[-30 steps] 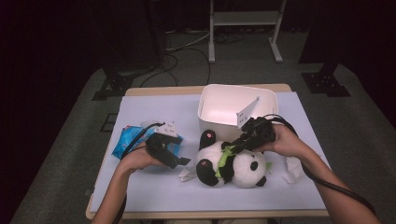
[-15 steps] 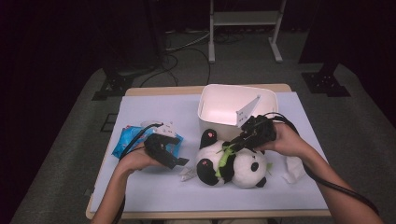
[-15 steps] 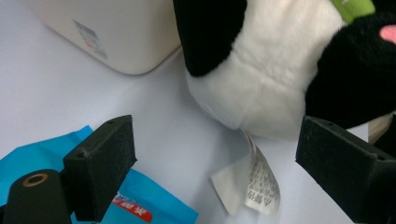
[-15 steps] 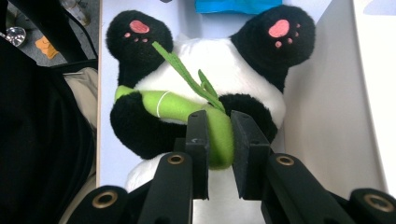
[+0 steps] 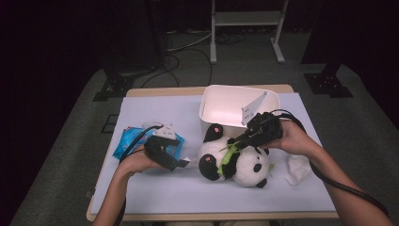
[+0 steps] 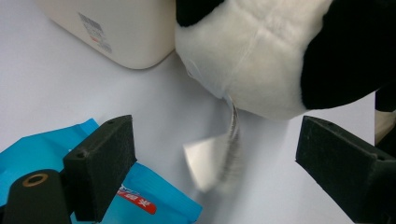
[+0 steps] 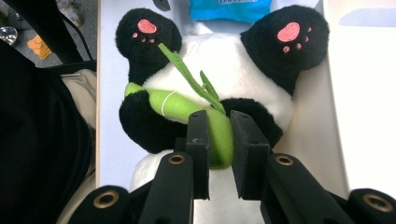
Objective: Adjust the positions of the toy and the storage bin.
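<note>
Green plush bamboo stalk point(image 7: 205, 123) sat pinched between the right gripper point(image 7: 219, 144) jaws, clamped on its end where the panda's black arms hugged it; thin green leaves stuck up from the stalk. In the high view the right gripper point(image 5: 244, 139) reached in from the right, tips on the panda toy point(image 5: 233, 160) chest, hand point(image 5: 294, 139) behind it, cable trailing back along the forearm.

Panda toy point(image 7: 219, 70) lay on its back on the pale table cover point(image 5: 155, 108), pink-padded feet up, touching the front wall of the white bin point(image 5: 235, 101). Grey three-cornered plate rose over the bin rim.

Left gripper point(image 6: 215, 158) was spread wide, nothing between the jaws. It pointed at the panda's white side point(image 6: 252, 51), with a blurred white sewn-in tag point(image 6: 217, 158) hanging from the seam down to the table between the jaws, not touched by either. Bin corner with a label point(image 6: 116, 28) sat beyond, upper left in that view. Blue packet point(image 6: 140, 196) lay under and beside the left jaw.

High view: left gripper point(image 5: 181, 164) low on the table, left of the panda, just beside it; left hand point(image 5: 139, 162) gripping it. Blue packet point(image 5: 129, 141) just behind the gripper, partly covered. Crumpled white tissue point(image 5: 297, 168) lay right of the panda, near the right forearm.
</note>
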Action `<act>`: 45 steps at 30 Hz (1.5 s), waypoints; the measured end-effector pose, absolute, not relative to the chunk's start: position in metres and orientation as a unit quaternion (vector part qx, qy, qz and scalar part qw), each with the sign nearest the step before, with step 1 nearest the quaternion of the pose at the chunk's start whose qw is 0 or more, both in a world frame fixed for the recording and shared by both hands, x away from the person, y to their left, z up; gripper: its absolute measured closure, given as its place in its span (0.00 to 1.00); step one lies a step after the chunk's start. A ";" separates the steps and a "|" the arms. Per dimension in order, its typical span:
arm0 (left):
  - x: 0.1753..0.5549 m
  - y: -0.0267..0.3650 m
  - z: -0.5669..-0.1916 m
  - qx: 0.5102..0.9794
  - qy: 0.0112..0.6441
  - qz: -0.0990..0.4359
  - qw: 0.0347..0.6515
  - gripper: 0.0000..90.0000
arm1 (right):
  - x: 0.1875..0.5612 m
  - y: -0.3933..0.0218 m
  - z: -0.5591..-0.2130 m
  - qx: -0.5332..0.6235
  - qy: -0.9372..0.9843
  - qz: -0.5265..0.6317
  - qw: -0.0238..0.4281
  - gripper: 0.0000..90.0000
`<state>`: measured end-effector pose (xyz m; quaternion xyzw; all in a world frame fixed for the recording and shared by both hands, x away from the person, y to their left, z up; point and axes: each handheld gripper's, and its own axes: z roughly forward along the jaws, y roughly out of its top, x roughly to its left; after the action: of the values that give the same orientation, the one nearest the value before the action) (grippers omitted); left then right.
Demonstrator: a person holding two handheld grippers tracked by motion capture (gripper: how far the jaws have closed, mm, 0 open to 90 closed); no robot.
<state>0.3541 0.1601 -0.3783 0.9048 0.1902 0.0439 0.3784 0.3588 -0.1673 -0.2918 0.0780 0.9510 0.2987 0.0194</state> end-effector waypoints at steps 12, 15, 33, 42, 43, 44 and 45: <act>0.353 0.163 -0.383 0.903 0.195 0.045 0.381 0.12 | 0.351 -0.173 -0.260 0.071 0.952 0.294 0.043 0.86; 0.352 0.163 -0.383 0.902 0.195 0.045 0.382 0.12 | 0.350 -0.176 -0.250 0.069 0.952 0.293 0.054 0.86; 0.351 0.165 -0.385 0.899 0.202 0.046 0.386 0.12 | 0.348 -0.185 -0.188 0.079 0.947 0.293 0.107 0.87; 0.354 0.165 -0.385 0.897 0.203 0.042 0.391 0.12 | 0.362 -0.193 -0.159 0.099 0.944 0.287 0.130 0.87; 0.354 0.165 -0.385 0.896 0.203 0.042 0.392 0.12 | 0.364 -0.194 -0.156 0.102 0.943 0.289 0.130 0.87; 0.354 0.165 -0.385 0.896 0.202 0.043 0.393 0.12 | 0.367 -0.196 -0.153 0.102 0.942 0.290 0.134 0.87; 0.354 0.164 -0.385 0.896 0.202 0.042 0.393 0.12 | 0.370 -0.196 -0.151 0.105 0.941 0.289 0.138 0.87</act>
<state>0.3541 0.1645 -0.3850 0.8961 0.2022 0.0421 0.3928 0.3700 -0.1965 -0.1513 0.1048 0.9414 0.2894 0.1377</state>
